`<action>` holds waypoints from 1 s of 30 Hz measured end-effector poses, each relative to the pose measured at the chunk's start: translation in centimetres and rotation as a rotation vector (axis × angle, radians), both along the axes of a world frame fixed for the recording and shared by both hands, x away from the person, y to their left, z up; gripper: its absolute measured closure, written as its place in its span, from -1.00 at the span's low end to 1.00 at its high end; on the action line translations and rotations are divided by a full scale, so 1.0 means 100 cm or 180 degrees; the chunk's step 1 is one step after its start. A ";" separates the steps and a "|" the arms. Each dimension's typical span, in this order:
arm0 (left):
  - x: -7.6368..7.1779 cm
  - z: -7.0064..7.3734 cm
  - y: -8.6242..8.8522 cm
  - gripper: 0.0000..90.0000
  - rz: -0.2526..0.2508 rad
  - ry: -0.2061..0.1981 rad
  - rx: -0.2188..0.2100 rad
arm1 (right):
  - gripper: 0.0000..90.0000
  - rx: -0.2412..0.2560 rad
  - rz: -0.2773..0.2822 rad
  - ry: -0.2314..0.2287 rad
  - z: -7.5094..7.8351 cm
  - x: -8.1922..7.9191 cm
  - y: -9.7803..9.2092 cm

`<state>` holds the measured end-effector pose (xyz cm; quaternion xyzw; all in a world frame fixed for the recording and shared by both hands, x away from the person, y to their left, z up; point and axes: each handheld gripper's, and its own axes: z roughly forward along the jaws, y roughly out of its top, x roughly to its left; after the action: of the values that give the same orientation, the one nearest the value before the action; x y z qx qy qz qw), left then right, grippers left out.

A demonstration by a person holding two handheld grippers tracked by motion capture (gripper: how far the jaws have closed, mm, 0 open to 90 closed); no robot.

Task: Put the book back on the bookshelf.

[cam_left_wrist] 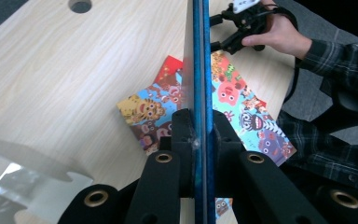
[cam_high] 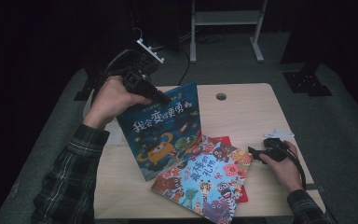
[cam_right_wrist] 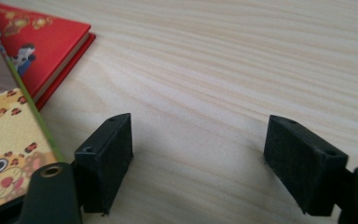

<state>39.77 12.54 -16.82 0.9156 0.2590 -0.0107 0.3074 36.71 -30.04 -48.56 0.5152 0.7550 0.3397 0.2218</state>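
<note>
Standing edge-on, blue book [cam_left_wrist: 198, 70] clamped within left gripper [cam_left_wrist: 198, 135].

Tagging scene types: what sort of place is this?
Probably a lab or studio recording bay: a pale wooden table with a cable hole, black curtains around, and a metal stand on grey carpet behind.

Bare table [cam_high: 247, 112] right; book stack [cam_high: 205, 182] blocks centre.
</note>
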 end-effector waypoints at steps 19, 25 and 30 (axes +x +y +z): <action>-0.009 0.011 0.062 0.84 0.0399 -0.0060 -0.0069 | -0.65 0.0004 -0.0093 0.0015 -0.001 0.004 -0.007; -0.012 0.013 0.081 0.84 0.0495 -0.0055 -0.0078 | -0.65 0.0000 -0.0110 0.0019 -0.001 0.005 -0.011; -0.014 0.013 0.095 0.84 0.0588 -0.0076 -0.0070 | -0.65 0.0001 -0.0121 0.0014 -0.001 0.006 -0.014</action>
<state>38.36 22.05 -15.51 0.8844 0.3385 0.0257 0.3202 37.31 -31.40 -48.66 0.5303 0.7454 0.3344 0.2264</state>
